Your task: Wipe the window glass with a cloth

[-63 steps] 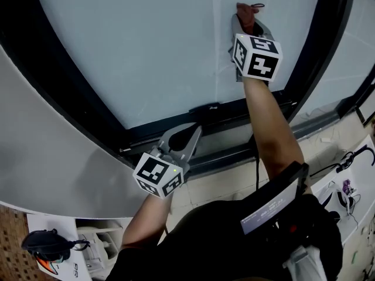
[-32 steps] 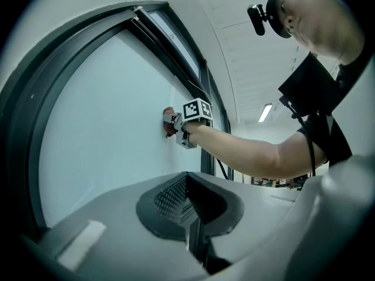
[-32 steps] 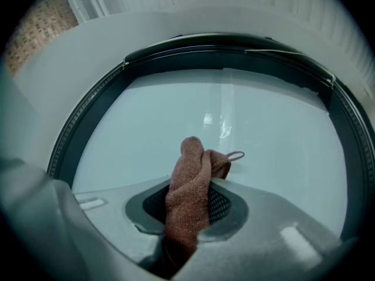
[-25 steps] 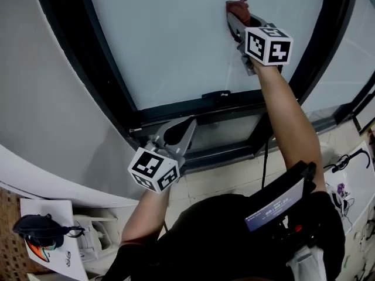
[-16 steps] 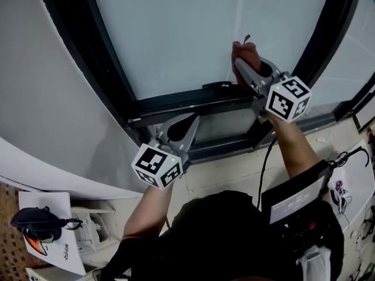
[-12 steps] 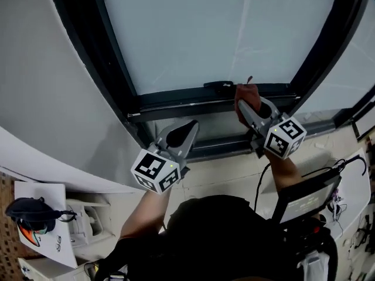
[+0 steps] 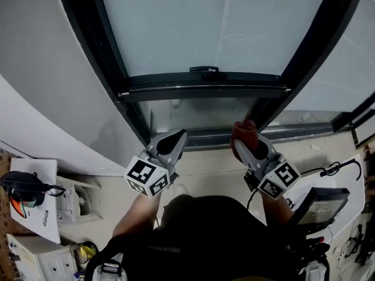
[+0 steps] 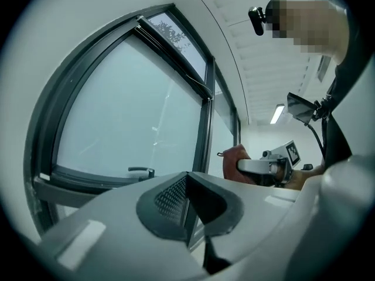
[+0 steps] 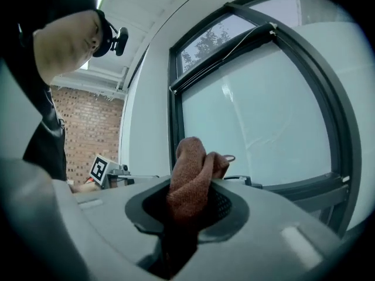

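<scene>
The right gripper [image 7: 246, 144] has its jaws clamped on a bunched rust-red woven cloth [image 7: 242, 131], which sticks up from between the dark pads in the right gripper view [image 9: 191, 177]. The cloth is held low, below the pale frosted window glass [image 7: 176, 28] and in front of the dark metal window frame [image 7: 202, 91]. It appears to be clear of the frame's lower rail, though the head view leaves that uncertain. A small dark handle [image 7: 203, 69] sits on the frame at the bottom edge of the pane. The left gripper [image 7: 170, 141] hangs beside the right one, apart from it. Its jaws are pressed together with nothing between them [image 8: 187, 202].
</scene>
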Motion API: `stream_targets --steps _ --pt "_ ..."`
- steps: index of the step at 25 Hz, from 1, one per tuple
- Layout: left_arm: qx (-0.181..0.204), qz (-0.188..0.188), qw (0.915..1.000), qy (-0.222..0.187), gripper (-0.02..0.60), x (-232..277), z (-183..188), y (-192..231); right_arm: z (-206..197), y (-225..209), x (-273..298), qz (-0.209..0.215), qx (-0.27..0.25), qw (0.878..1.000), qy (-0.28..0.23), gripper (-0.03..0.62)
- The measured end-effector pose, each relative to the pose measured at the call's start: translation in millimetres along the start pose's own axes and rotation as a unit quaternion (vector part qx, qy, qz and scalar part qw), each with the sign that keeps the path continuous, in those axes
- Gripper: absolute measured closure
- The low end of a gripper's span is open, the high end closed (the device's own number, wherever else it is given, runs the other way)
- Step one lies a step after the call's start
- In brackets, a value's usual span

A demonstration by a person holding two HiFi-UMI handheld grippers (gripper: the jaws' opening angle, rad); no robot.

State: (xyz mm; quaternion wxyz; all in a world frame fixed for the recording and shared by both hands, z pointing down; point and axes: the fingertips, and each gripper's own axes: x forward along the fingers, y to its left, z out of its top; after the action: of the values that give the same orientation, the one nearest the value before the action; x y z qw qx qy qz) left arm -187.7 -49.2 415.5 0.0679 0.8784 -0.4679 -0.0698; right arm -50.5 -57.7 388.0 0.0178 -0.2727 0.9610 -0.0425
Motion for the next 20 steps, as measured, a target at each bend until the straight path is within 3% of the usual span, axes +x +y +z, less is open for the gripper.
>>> stream_targets --steps 5,9,11,16,18,20 --pt "-0.003 0.012 0.9999 0.003 0.565 -5.3 -19.3 -73.2 -12.3 10.6 -86.5 0.0 0.013 1.0 -0.003 0.522" --pt "-0.08 -0.007 0.9968 -0.003 0.565 -15.3 -34.8 -144.8 -34.0 21.5 -154.5 -0.003 0.037 0.999 -0.001 0.522" --pt "-0.096 -0.003 0.9954 0.006 0.565 -26.5 -51.3 -176.8 -47.9 28.4 -182.6 0.001 0.053 0.999 0.006 0.522" --pt "0.003 0.051 0.9973 0.053 0.565 -57.2 -84.1 -229.5 -69.0 43.7 -227.5 0.015 0.075 0.997 0.022 0.522" --pt "0.014 0.063 0.9962 0.058 0.565 -68.5 -84.4 -238.7 -68.4 51.2 -235.4 0.017 0.065 0.998 0.022 0.522" --pt "0.001 0.073 0.996 0.052 0.565 -75.6 -80.5 -239.6 -65.1 56.0 -237.7 0.016 0.051 0.998 0.02 0.522"
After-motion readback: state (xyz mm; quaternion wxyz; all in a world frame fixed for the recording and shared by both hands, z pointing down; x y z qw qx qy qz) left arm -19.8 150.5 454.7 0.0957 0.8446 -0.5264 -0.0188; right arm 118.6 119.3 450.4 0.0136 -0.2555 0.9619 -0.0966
